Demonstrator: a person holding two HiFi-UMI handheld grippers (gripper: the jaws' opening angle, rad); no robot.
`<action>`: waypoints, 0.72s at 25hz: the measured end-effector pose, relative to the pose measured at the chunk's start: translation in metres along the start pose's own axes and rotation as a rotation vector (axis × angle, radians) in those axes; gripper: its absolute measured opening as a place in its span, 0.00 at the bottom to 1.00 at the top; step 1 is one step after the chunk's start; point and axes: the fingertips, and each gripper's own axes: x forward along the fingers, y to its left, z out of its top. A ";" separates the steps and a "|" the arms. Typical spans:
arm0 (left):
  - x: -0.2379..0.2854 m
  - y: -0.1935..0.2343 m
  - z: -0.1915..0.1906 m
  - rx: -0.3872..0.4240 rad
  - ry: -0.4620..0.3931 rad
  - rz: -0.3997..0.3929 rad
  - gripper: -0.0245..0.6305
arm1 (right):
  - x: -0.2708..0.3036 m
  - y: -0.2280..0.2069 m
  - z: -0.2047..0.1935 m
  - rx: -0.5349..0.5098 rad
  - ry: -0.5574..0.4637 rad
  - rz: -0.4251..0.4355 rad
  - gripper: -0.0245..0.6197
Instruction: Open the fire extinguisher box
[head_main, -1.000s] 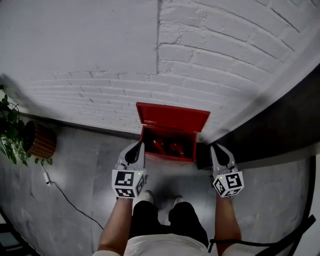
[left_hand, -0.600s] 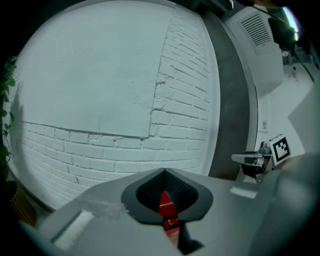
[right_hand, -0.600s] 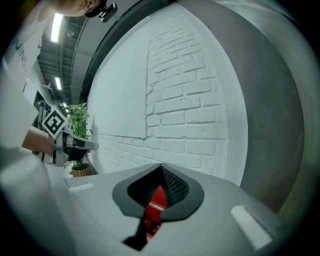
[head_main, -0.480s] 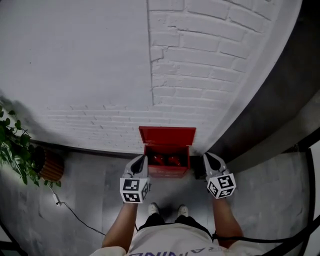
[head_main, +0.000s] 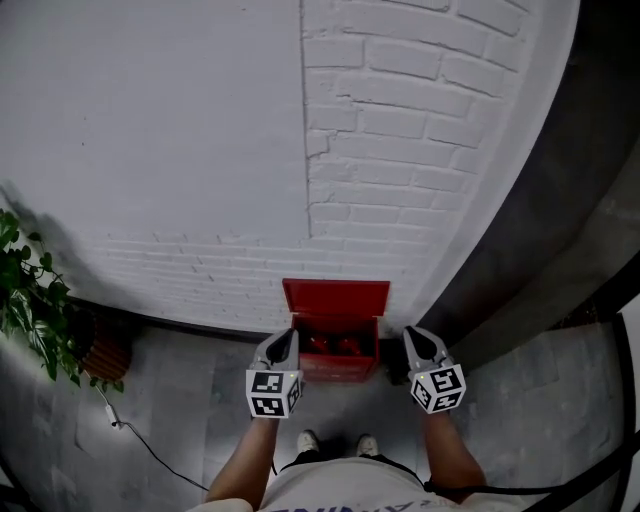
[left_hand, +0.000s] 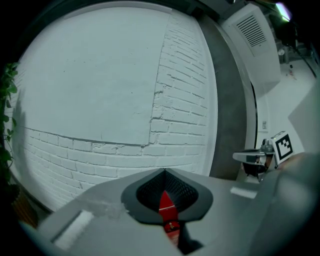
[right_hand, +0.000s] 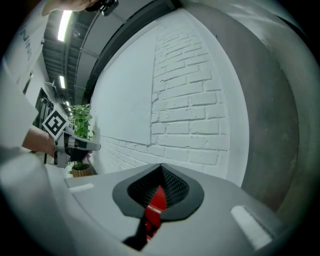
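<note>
Against brick wall (head_main: 400, 150), open red box (head_main: 336, 297)

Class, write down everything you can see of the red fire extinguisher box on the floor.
The fire extinguisher box is a plain red, metal-looking rectangular case. It stands on the grey floor at the foot of the white brick wall. Its lid is open, hinged at the back and raised up towards the wall. Inside, two red extinguisher tops show side by side. Nothing else appears to touch it.
</note>
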 end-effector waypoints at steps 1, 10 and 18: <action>0.000 -0.001 0.000 0.000 0.000 0.000 0.04 | -0.001 -0.001 0.000 -0.001 0.001 -0.002 0.05; -0.003 -0.008 0.003 0.000 -0.004 -0.006 0.04 | -0.002 -0.004 0.012 -0.031 -0.024 -0.002 0.05; -0.004 -0.010 0.007 0.001 -0.014 -0.005 0.04 | -0.002 -0.002 0.017 -0.044 -0.031 0.004 0.05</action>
